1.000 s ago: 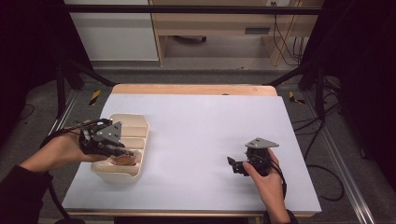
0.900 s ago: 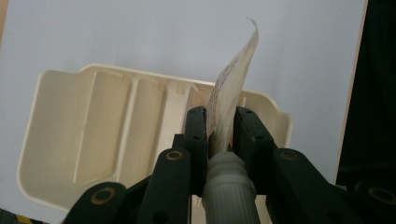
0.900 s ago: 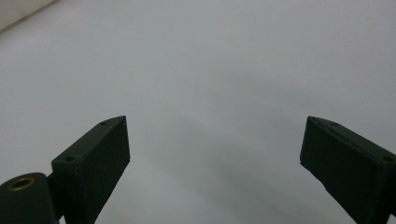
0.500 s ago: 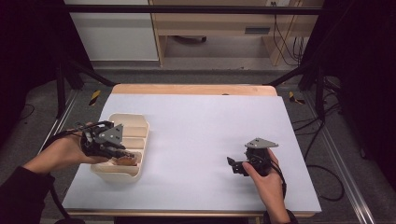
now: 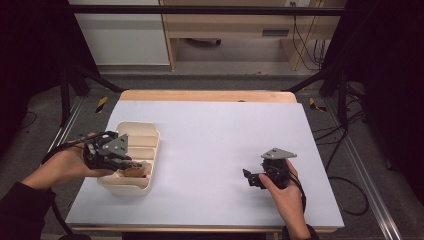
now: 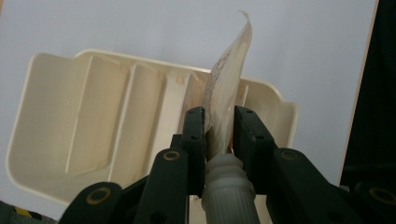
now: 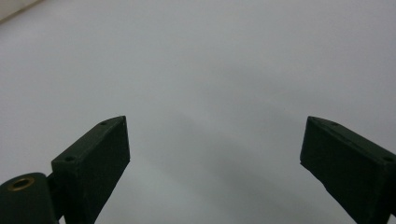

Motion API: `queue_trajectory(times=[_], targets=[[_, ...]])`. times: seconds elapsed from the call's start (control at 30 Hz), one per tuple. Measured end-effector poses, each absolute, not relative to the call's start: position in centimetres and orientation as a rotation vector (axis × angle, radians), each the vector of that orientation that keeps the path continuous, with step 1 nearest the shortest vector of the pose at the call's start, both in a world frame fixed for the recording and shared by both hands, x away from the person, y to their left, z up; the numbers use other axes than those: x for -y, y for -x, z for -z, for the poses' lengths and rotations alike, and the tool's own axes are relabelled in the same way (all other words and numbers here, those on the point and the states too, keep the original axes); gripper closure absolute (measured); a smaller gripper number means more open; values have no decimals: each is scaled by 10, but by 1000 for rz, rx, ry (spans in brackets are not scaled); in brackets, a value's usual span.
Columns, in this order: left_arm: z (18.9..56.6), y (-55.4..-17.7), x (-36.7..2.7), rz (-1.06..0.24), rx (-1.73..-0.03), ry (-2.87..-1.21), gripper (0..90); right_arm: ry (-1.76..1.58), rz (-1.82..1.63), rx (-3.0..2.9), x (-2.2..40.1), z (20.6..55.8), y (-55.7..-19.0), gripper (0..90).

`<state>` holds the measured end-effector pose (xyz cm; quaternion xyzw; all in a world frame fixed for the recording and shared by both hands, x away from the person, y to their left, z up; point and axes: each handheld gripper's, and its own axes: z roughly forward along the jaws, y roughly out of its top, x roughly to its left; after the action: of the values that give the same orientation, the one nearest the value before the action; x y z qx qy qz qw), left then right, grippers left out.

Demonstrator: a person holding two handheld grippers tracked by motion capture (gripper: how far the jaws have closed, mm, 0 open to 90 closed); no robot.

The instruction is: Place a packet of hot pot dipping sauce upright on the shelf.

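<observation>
Pouch (image 6: 227, 93) clamped in the left gripper (image 5: 131, 164), over the tray's (image 5: 150, 134) near compartment.
Its long axis runs on past the jaw tips toward 12 o'clock in the left gripper view, white cap (image 6: 229, 186) at 6 between the jaws, which are shut on it. The tray lies directly under; the right gripper (image 5: 250, 177) rests well apart at 3 o'clock on the table (image 5: 225, 130), jaws wide, holding nothing.

This looks like a lab or test rig room. A white-topped table (image 5: 220, 150) stands inside a black metal frame (image 5: 200, 9), loose cables (image 5: 305, 40) trail over grey floor, and what may be a wooden workbench (image 5: 225, 25) sits behind.
</observation>
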<state>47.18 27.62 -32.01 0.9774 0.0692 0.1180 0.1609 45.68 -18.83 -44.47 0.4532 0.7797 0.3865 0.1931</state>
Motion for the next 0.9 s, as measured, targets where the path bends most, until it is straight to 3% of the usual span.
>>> queue_trajectory(times=[0.07, 0.23, 0.4, 0.53, 0.9], targets=[[317, -472, -278, -365, -227, -2760, 709, -1271, -1085, -2189, 188, 445, -457, 87], [304, -467, -277, -501, -304, -2628, 470, -1282, -1079, -2190, 188, 445, -457, 87], [296, -459, -266, -599, -369, -2517, 335, -1266, -1072, -2198, 187, 445, -457, 86], [295, -455, -250, -606, -376, -2465, 236, -1258, -1077, -2202, 188, 445, -457, 82], [309, -437, -193, -588, -374, -2456, 125, -1262, -1087, -2190, 189, 445, -457, 73]])
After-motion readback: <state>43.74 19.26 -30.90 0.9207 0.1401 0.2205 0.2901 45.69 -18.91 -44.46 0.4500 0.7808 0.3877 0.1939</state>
